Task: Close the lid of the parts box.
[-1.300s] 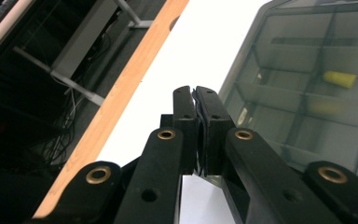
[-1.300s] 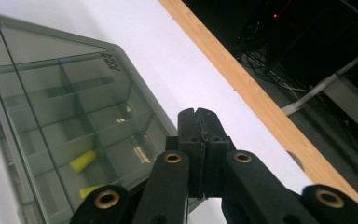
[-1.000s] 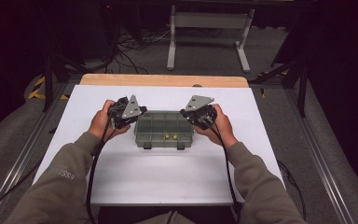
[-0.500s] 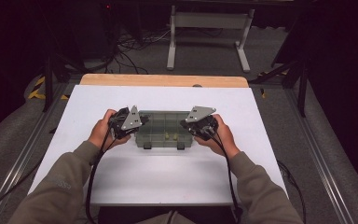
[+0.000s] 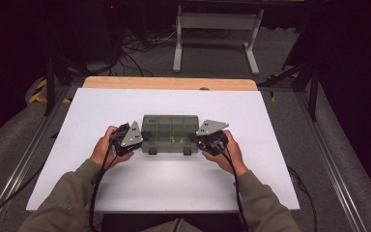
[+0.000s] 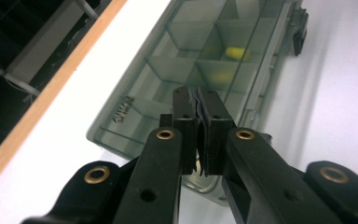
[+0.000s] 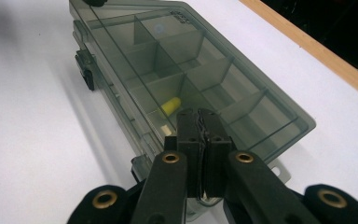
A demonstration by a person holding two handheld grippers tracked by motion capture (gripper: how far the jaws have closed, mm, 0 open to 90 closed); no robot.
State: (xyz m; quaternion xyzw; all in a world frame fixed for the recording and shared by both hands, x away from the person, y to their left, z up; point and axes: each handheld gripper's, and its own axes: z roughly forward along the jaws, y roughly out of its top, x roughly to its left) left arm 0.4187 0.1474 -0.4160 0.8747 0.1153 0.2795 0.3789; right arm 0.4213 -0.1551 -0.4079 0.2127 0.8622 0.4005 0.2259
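A smoky clear plastic compartment box lies shut on the white table. One small yellow piece shows through the lid. My left gripper is at the box's left end, with jaws shut and nothing between them. Its tips hang over the lid near that end. At the right end my right gripper is likewise shut and holds nothing, its tips over the lid. Whether either tip touches the lid I cannot tell. Black latches sit on the front wall.
A wooden strip runs along the table's far edge. Beyond it stand a grey metal frame and loose cables on the dark floor. Bare white tabletop lies in front of the box and on both sides.
Both hands have come down and toward the near side, from above the box's ends to beside its front corners. The box has stayed in place. Both grippers remain shut.
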